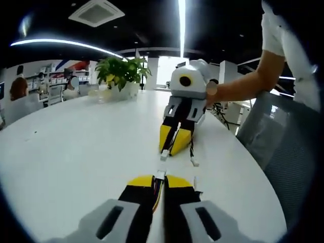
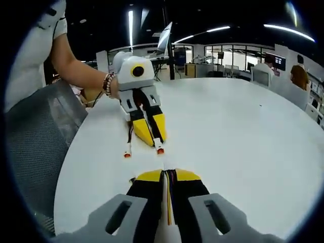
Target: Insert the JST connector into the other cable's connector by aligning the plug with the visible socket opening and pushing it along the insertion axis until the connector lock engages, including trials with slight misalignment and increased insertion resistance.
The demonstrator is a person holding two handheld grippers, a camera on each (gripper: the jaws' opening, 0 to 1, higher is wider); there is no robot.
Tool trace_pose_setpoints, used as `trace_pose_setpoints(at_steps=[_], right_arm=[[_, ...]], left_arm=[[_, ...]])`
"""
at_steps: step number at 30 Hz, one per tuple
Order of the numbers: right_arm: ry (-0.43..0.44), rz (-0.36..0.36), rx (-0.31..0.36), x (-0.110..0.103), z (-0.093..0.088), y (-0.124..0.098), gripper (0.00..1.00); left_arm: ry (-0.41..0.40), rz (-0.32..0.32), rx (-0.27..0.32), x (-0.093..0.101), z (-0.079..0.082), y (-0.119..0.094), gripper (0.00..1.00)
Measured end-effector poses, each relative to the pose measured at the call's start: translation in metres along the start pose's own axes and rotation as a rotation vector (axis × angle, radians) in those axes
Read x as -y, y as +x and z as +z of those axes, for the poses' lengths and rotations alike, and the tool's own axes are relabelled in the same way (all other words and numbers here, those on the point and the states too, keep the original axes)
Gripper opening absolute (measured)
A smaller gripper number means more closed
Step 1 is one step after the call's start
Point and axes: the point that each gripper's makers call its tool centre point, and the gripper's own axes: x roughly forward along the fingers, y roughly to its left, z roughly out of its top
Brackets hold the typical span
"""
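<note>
My left gripper [image 1: 159, 180] is shut on a thin multi-wire cable [image 1: 157, 195], whose white JST connector [image 1: 160, 174] pokes out past the yellow tips. Facing it across a short gap, my right gripper [image 1: 172, 147] grips the other cable, its white connector [image 1: 165, 155] pointing back at mine. A loose cable end [image 1: 194, 162] lies on the table beside it. In the right gripper view, my right gripper [image 2: 167, 175] clamps coloured wires [image 2: 169, 195]. The left gripper [image 2: 152, 139] stands opposite with its red-tipped connector [image 2: 160, 150]; a second loose end [image 2: 127, 153] lies to its left.
Both grippers work over a large white round table [image 1: 76, 152]. A potted plant [image 1: 121, 73] stands at its far side. A grey mesh chair [image 1: 283, 147] sits at the table's edge by the person's arm [image 1: 243, 86]. Other people sit at desks in the background.
</note>
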Motion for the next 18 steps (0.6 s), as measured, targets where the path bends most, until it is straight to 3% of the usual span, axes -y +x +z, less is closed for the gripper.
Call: trace_pose_setpoints(at_steps=[11,18], right_arm=[[-0.01,0.052,0.009,-0.017,0.011,-0.005,0.04],[-0.052,0.079,0.022,-0.027,0.027,-0.002,0.04]], left_arm=[[0.054,-0.023,-0.013,0.009,0.011,-0.011,0.0],[0.077,-0.035,-0.036,0.015,0.009,-0.009,0.0]])
